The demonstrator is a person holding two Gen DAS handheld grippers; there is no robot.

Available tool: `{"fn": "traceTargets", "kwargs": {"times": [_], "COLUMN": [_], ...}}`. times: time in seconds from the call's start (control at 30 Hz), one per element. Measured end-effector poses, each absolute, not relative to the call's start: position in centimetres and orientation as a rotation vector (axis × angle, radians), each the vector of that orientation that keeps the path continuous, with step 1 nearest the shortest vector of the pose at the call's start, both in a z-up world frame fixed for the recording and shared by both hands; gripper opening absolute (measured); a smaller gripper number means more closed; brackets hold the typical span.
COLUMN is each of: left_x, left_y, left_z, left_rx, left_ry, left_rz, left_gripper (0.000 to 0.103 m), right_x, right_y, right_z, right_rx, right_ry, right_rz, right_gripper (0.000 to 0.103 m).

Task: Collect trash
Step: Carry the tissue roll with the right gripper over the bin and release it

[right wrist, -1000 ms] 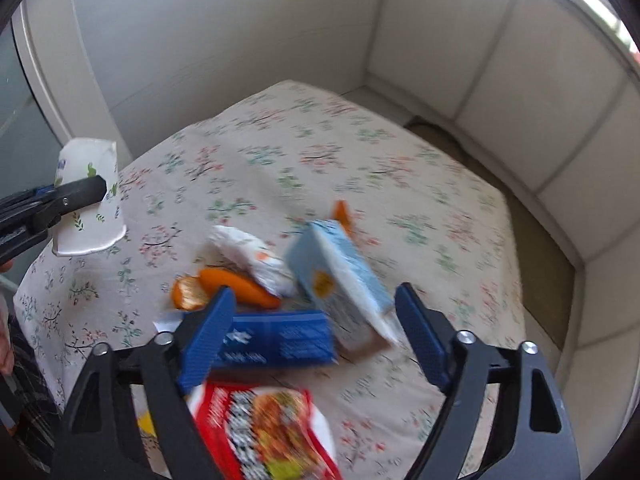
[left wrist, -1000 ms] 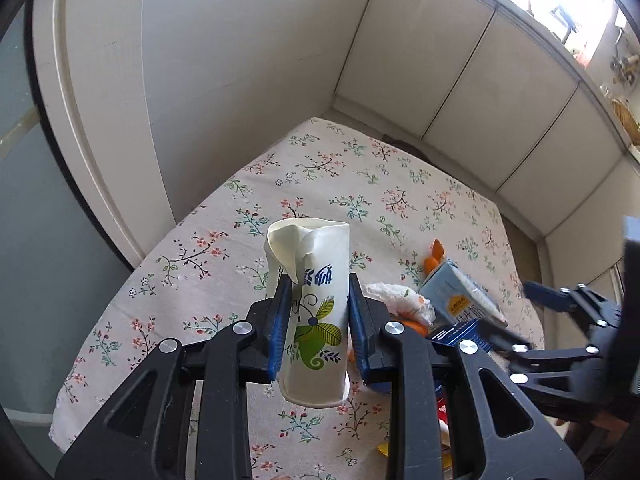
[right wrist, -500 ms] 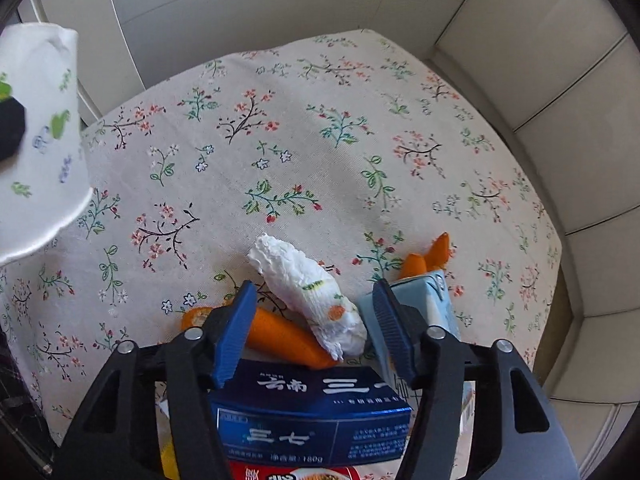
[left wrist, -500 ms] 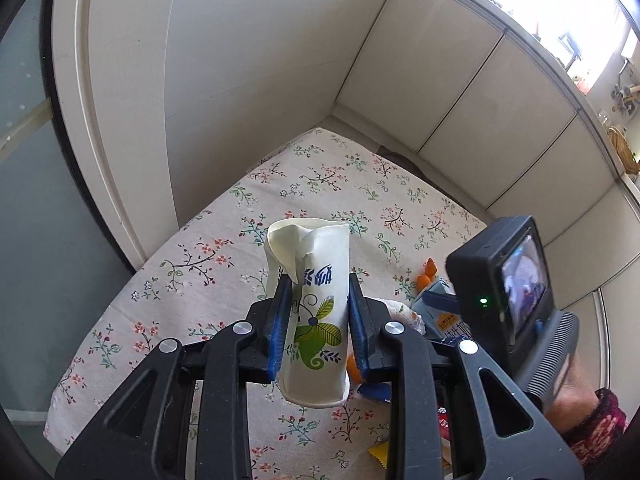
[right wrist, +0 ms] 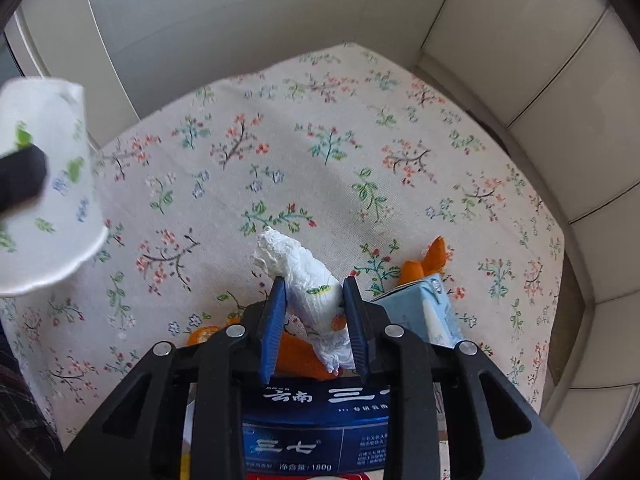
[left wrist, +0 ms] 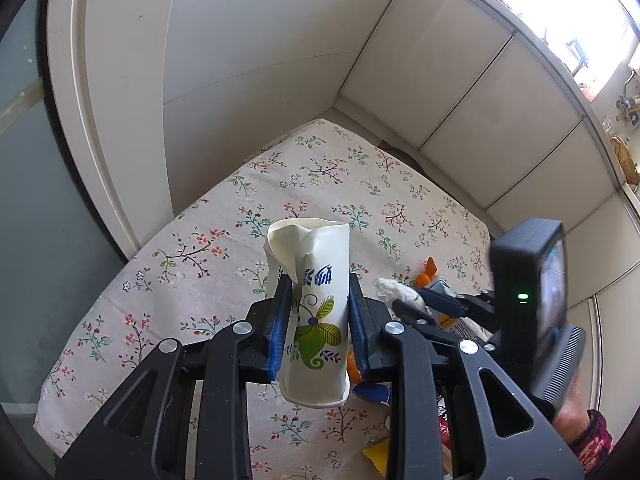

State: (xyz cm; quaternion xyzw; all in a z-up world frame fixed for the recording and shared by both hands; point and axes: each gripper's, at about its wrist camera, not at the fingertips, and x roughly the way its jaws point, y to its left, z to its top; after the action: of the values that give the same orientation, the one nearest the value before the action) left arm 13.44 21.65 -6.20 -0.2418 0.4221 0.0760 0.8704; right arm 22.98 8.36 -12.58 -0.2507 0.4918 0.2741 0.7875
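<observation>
You are looking at a matt woven tablecloth (right wrist: pixel 360 152) with a printed floral pattern. The cup (left wrist: pixel 316 312) is showing smooth, creased paper; the tissue wad (right wrist: pixel 304 276) is looking soft and crinkled. The blue box (right wrist: pixel 316 432) is glinting as glossy card, and the black gripper arms are reading as matt plastic.

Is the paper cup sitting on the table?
No, the left gripper holds the squashed paper cup up above the flowery tablecloth.

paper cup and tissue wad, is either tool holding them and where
The left tool grips the crushed paper cup across its middle. The right tool, jaws just closing, pinches the tissue wad near its lower end.
</observation>
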Motion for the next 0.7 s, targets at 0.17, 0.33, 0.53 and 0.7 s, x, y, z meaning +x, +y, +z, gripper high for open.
{"fn": "traceTargets", "kwargs": {"times": [0.17,0.33,0.53,0.7], "left_x": [13.5,13.2,12.6,12.0], "left_y": [21.0,19.7,18.0,16.4], "left_z": [-5.7,-4.3,-2.9,-1.8], "left_rx": [-0.507,-0.496,-0.492,-0.466], "left_ry": [0.853,0.794,0.757,0.724], "left_rz": [0.140,0.103,0.065,0.039], "left_gripper": [0.026,0.026,0.026,0.026], "right_x": [22.3,20.9,18.6,16.1], "right_y": [6.9,4.4,0.8,-3.1], "right_z": [-8.6,-4.4,-1.2,0.9], "right_rx": [-0.446,-0.345,-0.254,-0.170], "right_ry": [0.964,0.863,0.774,0.695], "right_rz": [0.568,0.546,0.503,0.445], "right_gripper": [0.029,0.029,0.029,0.029]}}
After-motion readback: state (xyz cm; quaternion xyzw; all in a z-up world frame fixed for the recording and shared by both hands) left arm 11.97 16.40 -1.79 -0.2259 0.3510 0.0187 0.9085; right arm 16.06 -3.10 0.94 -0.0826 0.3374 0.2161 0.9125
